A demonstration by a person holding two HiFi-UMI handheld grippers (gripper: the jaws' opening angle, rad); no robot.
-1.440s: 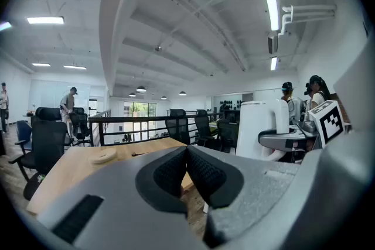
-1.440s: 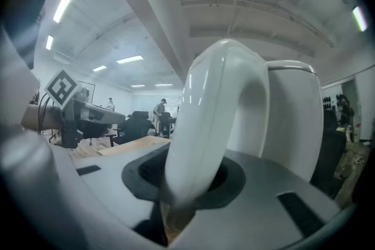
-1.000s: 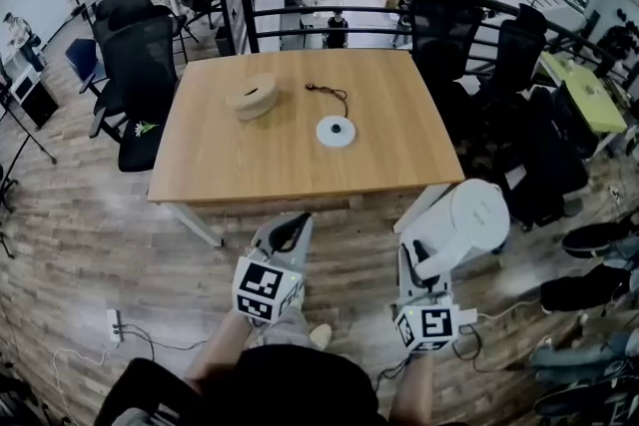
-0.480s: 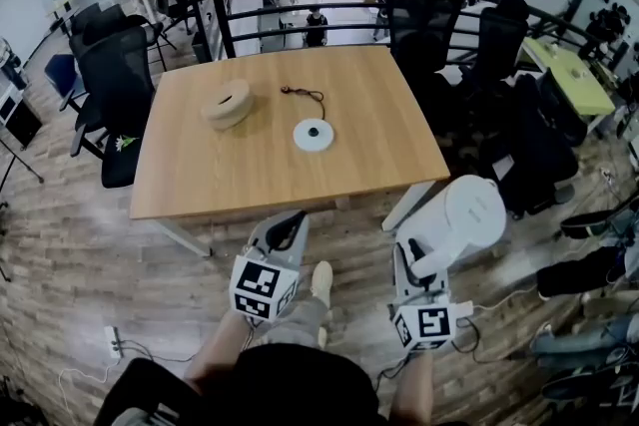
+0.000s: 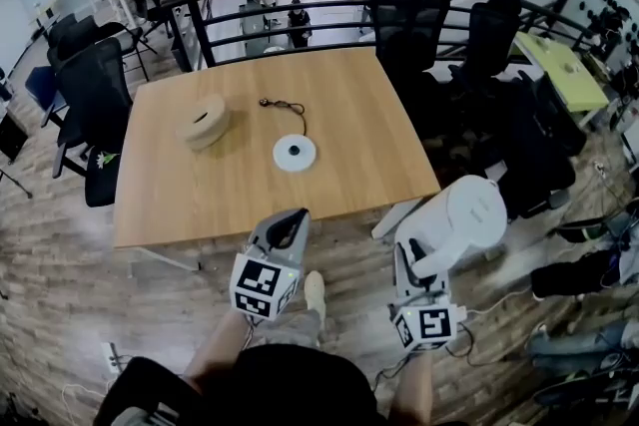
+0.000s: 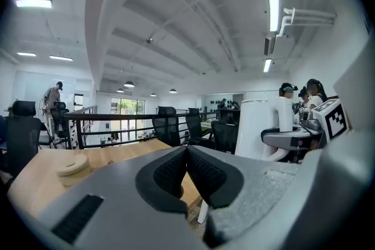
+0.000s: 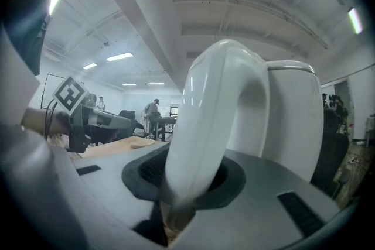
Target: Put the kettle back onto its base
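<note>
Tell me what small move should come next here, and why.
Probably carry the kettle forward and left, over the table, toward the base. The right gripper is clamped on its handle, and it hangs beyond the table's near right corner, while the base lies bare near the table's middle. The left gripper is shut and empty.

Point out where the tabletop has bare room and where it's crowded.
Bare: the table right of the white base, and the near strip in front of it. Busier: left-centre, where the tan round object, cord and base sit.
</note>
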